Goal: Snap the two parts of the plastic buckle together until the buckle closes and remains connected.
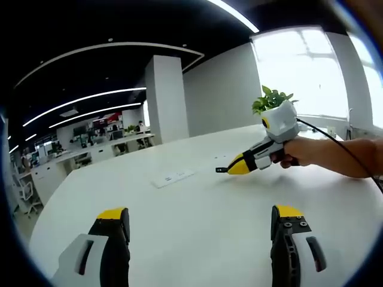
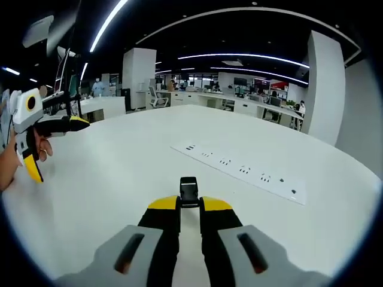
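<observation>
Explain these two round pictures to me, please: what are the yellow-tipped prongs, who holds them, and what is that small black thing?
No robot here: a person holds a two-jaw hand tool in each hand, each carrying its own camera. In the left gripper view, the left gripper has its jaws wide apart and empty above a white table; the right gripper reaches in, held by a hand. In the right gripper view, that tool's jaws pinch a black buckle part. A white power strip lies flat on the table.
</observation>
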A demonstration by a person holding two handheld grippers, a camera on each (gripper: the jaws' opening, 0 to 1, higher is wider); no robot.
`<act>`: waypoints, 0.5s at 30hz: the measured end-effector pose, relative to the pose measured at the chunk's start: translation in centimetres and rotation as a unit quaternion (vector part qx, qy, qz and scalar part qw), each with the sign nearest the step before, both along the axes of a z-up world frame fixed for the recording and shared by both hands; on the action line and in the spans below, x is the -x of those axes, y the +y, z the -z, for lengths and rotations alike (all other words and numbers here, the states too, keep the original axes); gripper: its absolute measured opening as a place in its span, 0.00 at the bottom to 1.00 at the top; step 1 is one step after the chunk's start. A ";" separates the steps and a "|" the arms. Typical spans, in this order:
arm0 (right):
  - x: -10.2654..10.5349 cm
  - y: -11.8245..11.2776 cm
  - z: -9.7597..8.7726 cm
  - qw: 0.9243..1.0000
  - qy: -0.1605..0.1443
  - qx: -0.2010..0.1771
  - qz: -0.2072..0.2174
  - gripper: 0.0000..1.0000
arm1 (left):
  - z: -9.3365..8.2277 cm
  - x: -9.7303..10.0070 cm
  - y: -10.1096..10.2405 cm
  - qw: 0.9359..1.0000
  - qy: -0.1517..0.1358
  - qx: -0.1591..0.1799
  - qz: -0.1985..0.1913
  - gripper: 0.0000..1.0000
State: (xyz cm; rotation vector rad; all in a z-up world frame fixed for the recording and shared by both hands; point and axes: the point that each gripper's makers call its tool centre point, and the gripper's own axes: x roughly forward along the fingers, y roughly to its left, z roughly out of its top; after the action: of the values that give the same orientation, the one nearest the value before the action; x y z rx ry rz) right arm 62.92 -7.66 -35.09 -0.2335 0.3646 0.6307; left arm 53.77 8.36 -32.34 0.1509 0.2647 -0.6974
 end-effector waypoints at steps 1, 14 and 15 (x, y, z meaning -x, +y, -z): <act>-0.1 0.1 0.0 1.000 0.000 0.001 0.000 0.11 | 0.0 0.0 0.0 1.000 0.000 0.000 0.000 0.99; -2.7 0.9 0.8 1.000 0.011 0.003 0.010 0.11 | 0.7 0.0 -0.1 1.000 0.007 -0.009 0.007 0.99; -2.8 0.8 0.9 1.000 0.013 0.003 0.011 0.11 | 0.7 0.1 -0.1 1.000 0.007 -0.008 0.006 0.99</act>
State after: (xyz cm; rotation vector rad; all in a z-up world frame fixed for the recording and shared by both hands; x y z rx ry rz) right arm 65.77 -6.84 -35.95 -0.2271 0.3932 0.6113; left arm 53.70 8.24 -33.01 0.1636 0.2827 -0.7090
